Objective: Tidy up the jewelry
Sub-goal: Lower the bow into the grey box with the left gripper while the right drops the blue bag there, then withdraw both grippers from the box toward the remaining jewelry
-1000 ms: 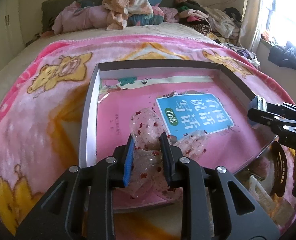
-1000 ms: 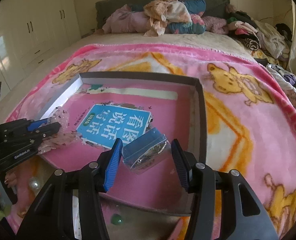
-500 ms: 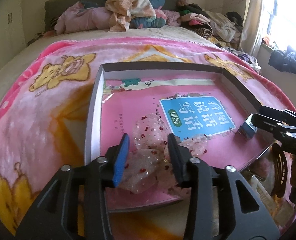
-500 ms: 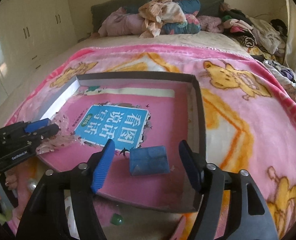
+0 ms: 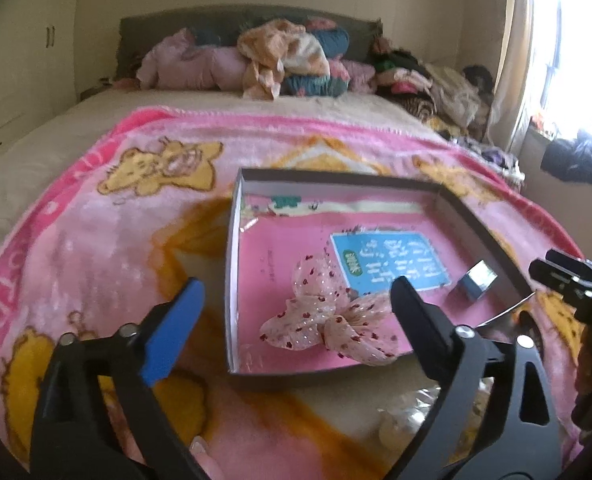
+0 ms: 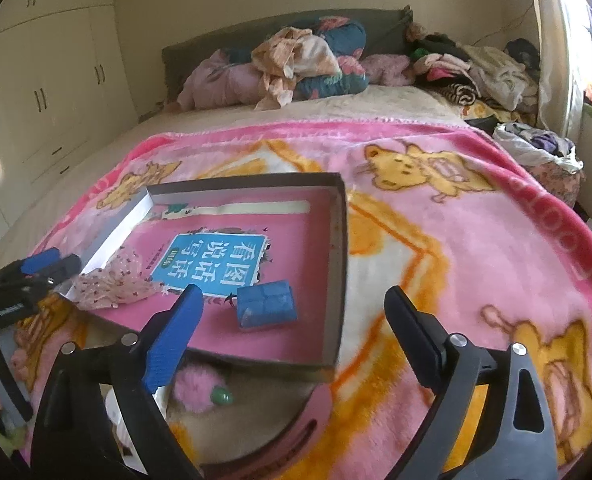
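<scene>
A shallow box (image 5: 232, 264) with a pink bottom and a blue label lies on the bed; it also shows in the right wrist view (image 6: 337, 264). A sheer pink bow with red dots (image 5: 327, 322) lies in its near left part, also in the right wrist view (image 6: 112, 286). A small blue zip bag (image 6: 266, 308) lies in the near right part, also in the left wrist view (image 5: 475, 282). My left gripper (image 5: 296, 320) is open and empty, above the box's near edge. My right gripper (image 6: 296, 328) is open and empty, just behind the bag.
The box rests on a pink bear-print blanket (image 6: 475, 240). A pink container (image 6: 296, 420) with a fluffy pink item and a green bead sits under the box's near edge. Piled clothes (image 5: 288, 60) lie at the headboard. Wardrobes stand at left (image 6: 36, 80).
Both grippers have opened wide and drawn back. The left let go of the bow and the right let go of the blue bag; both now lie in the box.
</scene>
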`<move>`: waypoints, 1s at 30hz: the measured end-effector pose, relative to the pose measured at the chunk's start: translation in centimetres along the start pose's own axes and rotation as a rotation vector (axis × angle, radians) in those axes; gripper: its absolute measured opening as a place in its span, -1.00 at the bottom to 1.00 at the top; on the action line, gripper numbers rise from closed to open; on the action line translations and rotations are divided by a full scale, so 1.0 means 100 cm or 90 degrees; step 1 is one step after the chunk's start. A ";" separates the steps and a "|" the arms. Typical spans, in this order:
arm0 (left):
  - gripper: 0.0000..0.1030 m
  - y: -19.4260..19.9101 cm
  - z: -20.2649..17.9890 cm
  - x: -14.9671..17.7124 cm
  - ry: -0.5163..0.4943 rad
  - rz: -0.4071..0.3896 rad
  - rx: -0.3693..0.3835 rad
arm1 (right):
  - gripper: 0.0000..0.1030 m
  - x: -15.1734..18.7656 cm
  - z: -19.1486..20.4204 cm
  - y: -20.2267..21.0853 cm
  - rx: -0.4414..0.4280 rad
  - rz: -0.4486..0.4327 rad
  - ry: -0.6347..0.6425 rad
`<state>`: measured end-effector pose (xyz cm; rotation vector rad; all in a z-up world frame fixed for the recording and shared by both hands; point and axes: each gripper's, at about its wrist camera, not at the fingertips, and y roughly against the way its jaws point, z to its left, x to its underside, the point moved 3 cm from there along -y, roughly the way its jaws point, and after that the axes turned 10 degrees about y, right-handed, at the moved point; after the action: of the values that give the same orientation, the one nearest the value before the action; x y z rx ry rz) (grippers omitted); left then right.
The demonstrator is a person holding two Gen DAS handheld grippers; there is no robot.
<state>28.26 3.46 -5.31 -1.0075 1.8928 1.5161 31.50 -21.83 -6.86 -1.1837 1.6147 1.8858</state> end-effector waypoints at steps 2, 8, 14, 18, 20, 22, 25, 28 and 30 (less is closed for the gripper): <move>0.78 0.013 -0.001 0.000 0.002 -0.018 0.001 | 0.81 0.002 0.001 0.009 0.006 -0.010 0.001; 0.78 0.041 -0.006 0.002 0.005 -0.044 0.010 | 0.82 0.007 0.007 0.037 0.012 -0.038 0.007; 0.78 0.063 -0.014 0.009 -0.004 -0.060 0.022 | 0.84 0.012 0.013 0.065 0.017 -0.063 0.018; 0.78 0.075 -0.021 0.016 -0.021 -0.071 0.027 | 0.84 0.016 0.016 0.082 0.018 -0.073 0.024; 0.78 0.080 -0.025 0.020 -0.028 -0.072 0.032 | 0.84 0.019 0.018 0.088 0.021 -0.076 0.027; 0.78 0.084 -0.028 0.024 -0.034 -0.071 0.037 | 0.84 0.023 0.020 0.094 0.022 -0.079 0.027; 0.78 0.089 -0.032 0.030 -0.043 -0.068 0.044 | 0.84 0.029 0.021 0.103 0.022 -0.080 0.024; 0.78 0.092 -0.034 0.037 -0.050 -0.062 0.049 | 0.84 0.035 0.022 0.110 0.021 -0.079 0.022; 0.78 0.095 -0.036 0.041 -0.053 -0.058 0.054 | 0.84 0.040 0.023 0.115 0.021 -0.078 0.022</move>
<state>18.44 0.03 -2.01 -0.9644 1.8126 1.3936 19.84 -23.59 -3.06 -1.2779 1.5473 1.7649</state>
